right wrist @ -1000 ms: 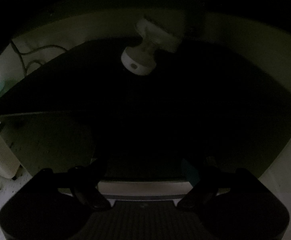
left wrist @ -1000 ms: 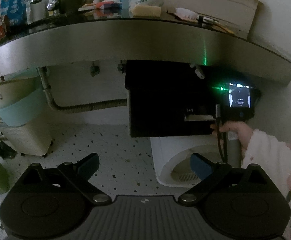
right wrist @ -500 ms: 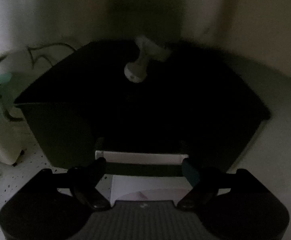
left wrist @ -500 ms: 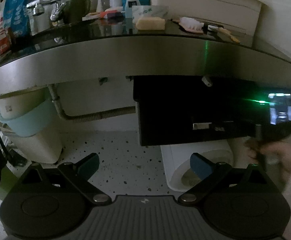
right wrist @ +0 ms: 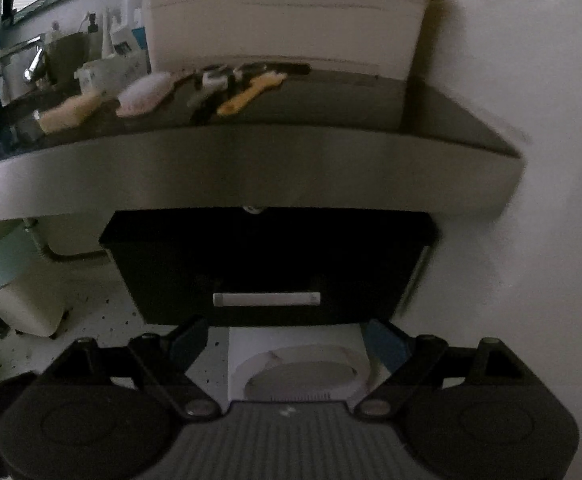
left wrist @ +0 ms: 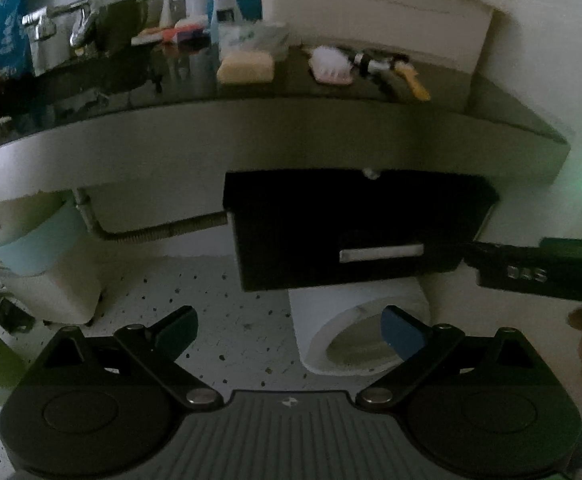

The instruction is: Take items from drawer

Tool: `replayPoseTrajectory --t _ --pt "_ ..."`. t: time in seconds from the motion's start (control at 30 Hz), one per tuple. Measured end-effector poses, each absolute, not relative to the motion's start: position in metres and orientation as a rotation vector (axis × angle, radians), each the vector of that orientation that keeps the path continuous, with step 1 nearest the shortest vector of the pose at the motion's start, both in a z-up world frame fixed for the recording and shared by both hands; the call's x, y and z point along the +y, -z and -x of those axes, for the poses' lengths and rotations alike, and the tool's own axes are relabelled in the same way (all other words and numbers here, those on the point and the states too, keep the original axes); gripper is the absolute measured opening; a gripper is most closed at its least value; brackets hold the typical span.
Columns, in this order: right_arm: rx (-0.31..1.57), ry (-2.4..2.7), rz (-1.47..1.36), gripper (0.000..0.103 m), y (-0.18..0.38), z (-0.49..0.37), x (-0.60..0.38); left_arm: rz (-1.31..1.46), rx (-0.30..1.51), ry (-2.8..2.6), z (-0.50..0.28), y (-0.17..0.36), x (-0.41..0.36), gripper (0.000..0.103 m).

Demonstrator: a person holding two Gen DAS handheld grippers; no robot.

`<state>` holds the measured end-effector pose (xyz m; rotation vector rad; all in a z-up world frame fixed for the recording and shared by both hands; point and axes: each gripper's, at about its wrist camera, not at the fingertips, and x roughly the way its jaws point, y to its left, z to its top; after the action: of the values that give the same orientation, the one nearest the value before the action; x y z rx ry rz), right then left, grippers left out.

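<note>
A black drawer (left wrist: 351, 232) with a silver bar handle (left wrist: 381, 254) hangs under the grey counter (left wrist: 251, 144); it also shows in the right wrist view (right wrist: 267, 264) with its handle (right wrist: 266, 299). A small white item (right wrist: 253, 209) peeks over the drawer's top edge, and also shows in the left wrist view (left wrist: 371, 173). My left gripper (left wrist: 289, 332) is open and empty, low and well back from the drawer. My right gripper (right wrist: 287, 340) is open and empty, just below and in front of the handle. The right tool body (left wrist: 531, 268) shows at the left view's right edge.
On the counter lie a yellow sponge (left wrist: 245, 70), a white brush (left wrist: 331, 66) and a yellow-handled tool (left wrist: 407, 80). A tap (left wrist: 57, 26) and bottles stand at back left. A white round bin (left wrist: 359, 328) sits under the drawer. A drain pipe (left wrist: 151, 232) and tubs (left wrist: 31, 240) stand left.
My right gripper has pulled back from the drawer handle and risen, so the counter top now shows. The left gripper has also lifted and backed away.
</note>
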<state>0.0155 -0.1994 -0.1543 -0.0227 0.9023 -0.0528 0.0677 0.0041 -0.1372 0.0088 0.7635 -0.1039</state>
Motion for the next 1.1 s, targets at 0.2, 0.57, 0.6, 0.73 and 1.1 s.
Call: replayPoseTrajectory --t 0.2,0.57,0.6,0.73,1.1 --pt "0.88 0.088 0.063 0.087 0.109 -0.009 -0.2 -0.036 0.75 0.066 -0.058 0.109 -0.008 0.099" --pt "0.912 0.092 0.078 0.087 0.068 0.029 -0.191 -0.064 0.78 0.03 -0.035 0.073 -0.025 0.099" --pt "0.911 0.103 0.086 0.087 0.065 0.031 -0.19 -0.072 0.789 0.033 -0.033 0.072 -0.027 0.099" --pt "0.898 0.116 0.085 0.087 0.051 0.041 -0.188 -0.077 0.806 0.032 -0.025 0.062 -0.03 0.099" --pt "0.855 0.127 0.015 0.087 0.022 0.05 -0.194 -0.055 0.748 0.023 -0.01 0.032 -0.026 0.099"
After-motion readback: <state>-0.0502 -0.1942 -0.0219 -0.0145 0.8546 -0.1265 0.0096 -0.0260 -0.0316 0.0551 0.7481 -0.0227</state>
